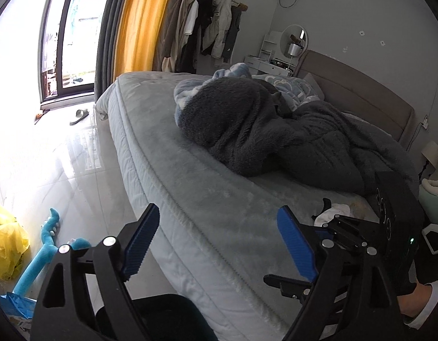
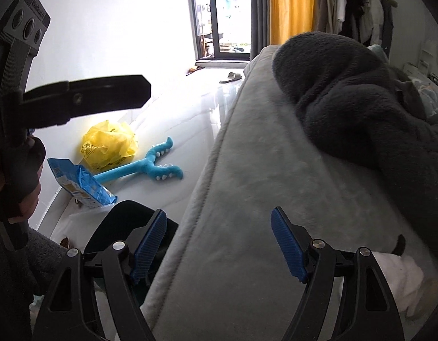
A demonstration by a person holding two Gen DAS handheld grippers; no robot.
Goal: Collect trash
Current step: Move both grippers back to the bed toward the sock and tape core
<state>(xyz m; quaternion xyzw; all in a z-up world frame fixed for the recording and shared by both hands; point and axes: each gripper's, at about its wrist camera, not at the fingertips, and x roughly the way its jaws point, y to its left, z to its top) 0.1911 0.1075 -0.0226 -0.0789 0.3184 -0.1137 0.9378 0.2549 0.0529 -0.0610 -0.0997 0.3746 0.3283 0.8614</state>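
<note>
In the left wrist view, your left hand-held gripper [image 1: 219, 244] was spread wide with nothing between its blue pads, poised over the edge of the bed [image 1: 190, 199]. The trash lay on the floor [image 1: 76, 170] to the left: a yellow bag [image 1: 5, 244] and a corner of a blue packet [image 1: 17, 304], beside a blue toy [image 1: 45, 250]. A black bin [image 1: 162, 312] sat just under the gripper. You did well to have the jaws ready, but you were aimed at the mattress, not the litter; I judge you needed to swing left and down.

In the right wrist view, your right hand-held gripper [image 2: 219, 247] was likewise released and empty above the bed's edge [image 2: 247, 199]. The bag [image 2: 108, 142] and packet [image 2: 79, 182] touched each other against the wall. Taking the packet by its free end, clear of the toy [image 2: 145, 167], looked safest.
</note>
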